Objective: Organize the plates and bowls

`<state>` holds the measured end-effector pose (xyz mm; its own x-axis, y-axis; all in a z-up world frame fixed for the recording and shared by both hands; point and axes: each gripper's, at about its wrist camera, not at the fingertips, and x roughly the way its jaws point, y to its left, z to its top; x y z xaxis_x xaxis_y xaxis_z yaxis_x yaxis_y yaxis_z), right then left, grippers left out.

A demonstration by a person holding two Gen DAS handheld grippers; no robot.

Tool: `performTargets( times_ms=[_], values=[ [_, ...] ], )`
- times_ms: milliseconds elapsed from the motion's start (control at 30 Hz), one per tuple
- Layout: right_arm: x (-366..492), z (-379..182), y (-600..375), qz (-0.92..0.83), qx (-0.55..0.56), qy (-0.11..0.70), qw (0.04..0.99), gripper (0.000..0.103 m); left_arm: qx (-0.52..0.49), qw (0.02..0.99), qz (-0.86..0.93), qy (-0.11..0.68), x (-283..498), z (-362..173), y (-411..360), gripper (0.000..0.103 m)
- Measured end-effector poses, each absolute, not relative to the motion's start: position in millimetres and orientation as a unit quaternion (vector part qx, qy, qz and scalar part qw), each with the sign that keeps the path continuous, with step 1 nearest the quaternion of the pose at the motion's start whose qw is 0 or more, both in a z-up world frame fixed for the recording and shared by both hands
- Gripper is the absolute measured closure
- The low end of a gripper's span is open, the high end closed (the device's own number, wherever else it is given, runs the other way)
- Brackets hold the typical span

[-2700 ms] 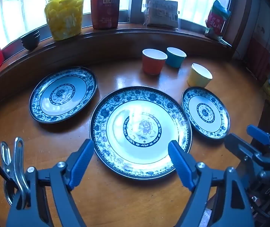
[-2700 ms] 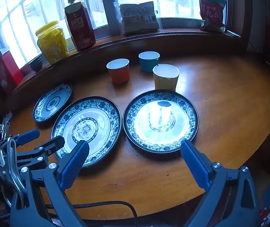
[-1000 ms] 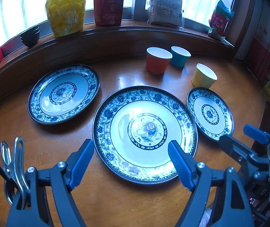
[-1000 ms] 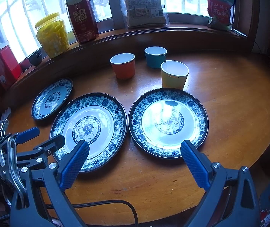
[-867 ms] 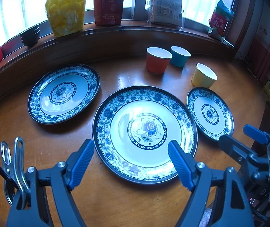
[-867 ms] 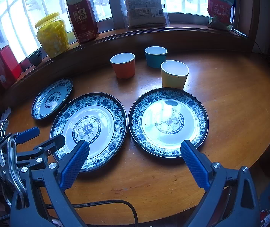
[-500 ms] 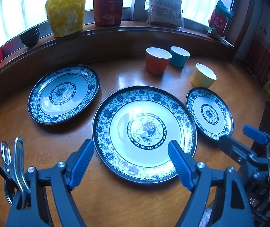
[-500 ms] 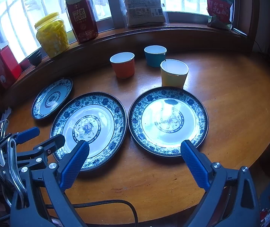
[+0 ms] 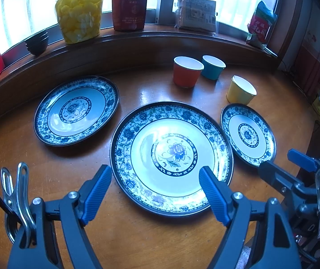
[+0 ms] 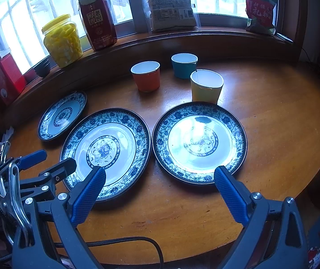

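Note:
Three blue-and-white plates lie flat on the round wooden table: a large one in the middle, a medium one to the left and a small one to the right. My left gripper hovers open over the near rim of the large plate. My right gripper is open, just short of the right plate. Both hold nothing. The left plate lies farthest from it. An orange cup, a teal cup and a yellow cup stand behind the plates.
On the windowsill behind are a stack of dark bowls, a jar of yellow contents, a red bottle, a clear packet and a snack bag. A red box stands at far left. The table edge curves round at right.
Since 2.7 s ago both grippers have crept slightly forward toward the plates. Over the last second hardly anything moved. Both stay open and no plate or cup has shifted.

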<state>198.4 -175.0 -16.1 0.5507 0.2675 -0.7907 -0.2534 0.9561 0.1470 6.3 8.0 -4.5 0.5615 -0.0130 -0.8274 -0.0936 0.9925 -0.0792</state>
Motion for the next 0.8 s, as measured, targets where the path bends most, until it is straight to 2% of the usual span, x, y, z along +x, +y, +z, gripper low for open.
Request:
performTargets(
  times_ms=[800],
  values=[
    [210.7,-17.6,-166.0,0.173,0.003,0.467,0.867,0.003,-0.065,0.878,0.047,0.473,8.2,-5.0,17.1,0.020]
  ],
)
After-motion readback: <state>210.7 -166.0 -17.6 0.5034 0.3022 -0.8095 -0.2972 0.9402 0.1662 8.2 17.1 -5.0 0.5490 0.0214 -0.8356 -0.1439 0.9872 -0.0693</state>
